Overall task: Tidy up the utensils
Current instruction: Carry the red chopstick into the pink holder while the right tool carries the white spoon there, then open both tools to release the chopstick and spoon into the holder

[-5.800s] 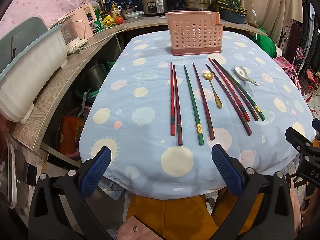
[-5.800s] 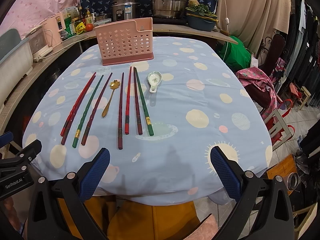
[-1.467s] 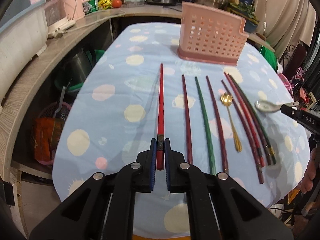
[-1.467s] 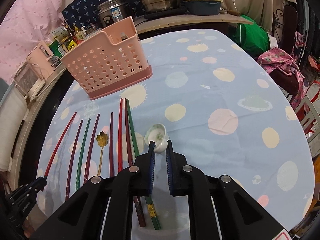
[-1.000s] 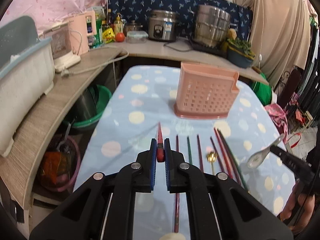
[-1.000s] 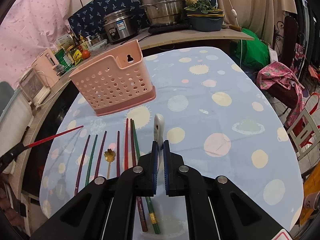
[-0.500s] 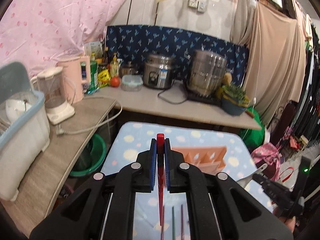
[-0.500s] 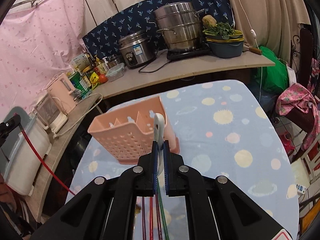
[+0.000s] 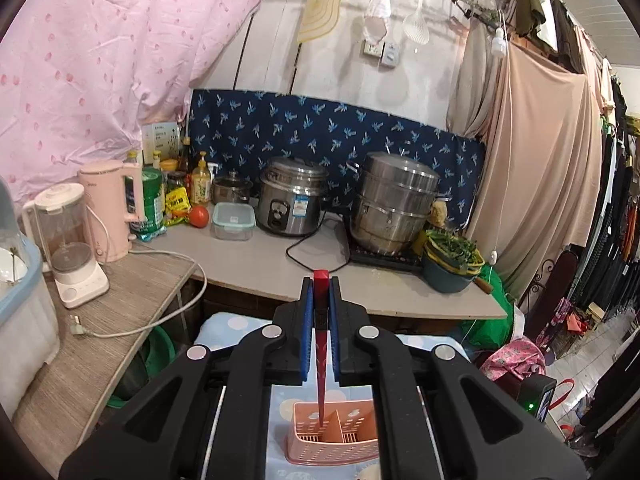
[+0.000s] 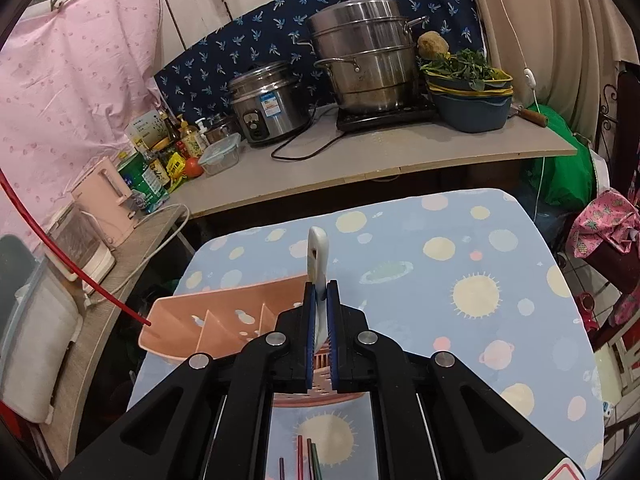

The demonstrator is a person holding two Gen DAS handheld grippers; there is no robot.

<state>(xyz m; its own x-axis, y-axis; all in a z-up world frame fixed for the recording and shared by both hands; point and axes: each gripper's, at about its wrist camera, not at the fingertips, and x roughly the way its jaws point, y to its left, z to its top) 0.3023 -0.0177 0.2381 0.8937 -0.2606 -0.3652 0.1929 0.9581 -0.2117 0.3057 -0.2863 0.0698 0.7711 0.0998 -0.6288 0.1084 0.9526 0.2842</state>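
Observation:
My left gripper (image 9: pixel 320 297) is shut on a red chopstick (image 9: pixel 320 364) that hangs point down, its tip over the left compartment of the pink perforated utensil basket (image 9: pixel 352 446). In the right wrist view the same red chopstick (image 10: pixel 60 256) arcs in from the left, with its tip just above the pink basket's (image 10: pixel 224 328) left end. My right gripper (image 10: pixel 319 300) is shut on a white ceramic spoon (image 10: pixel 318 254), handle up, held above the basket's right part. Ends of other chopsticks (image 10: pixel 306 456) lie on the dotted blue tablecloth (image 10: pixel 460 320) below.
A grey counter (image 9: pixel 260 268) wraps the back and left with a rice cooker (image 9: pixel 292 200), a steel steamer pot (image 9: pixel 394 204), a pink kettle (image 9: pixel 114 212), a blender (image 9: pixel 70 248) and a bowl of greens (image 9: pixel 452 260). Clothes and bags crowd the right side.
Both grippers rose and moved toward the basket. The red chopstick swung from lying level to hanging point down over the basket's left compartment. The spoon came over the basket.

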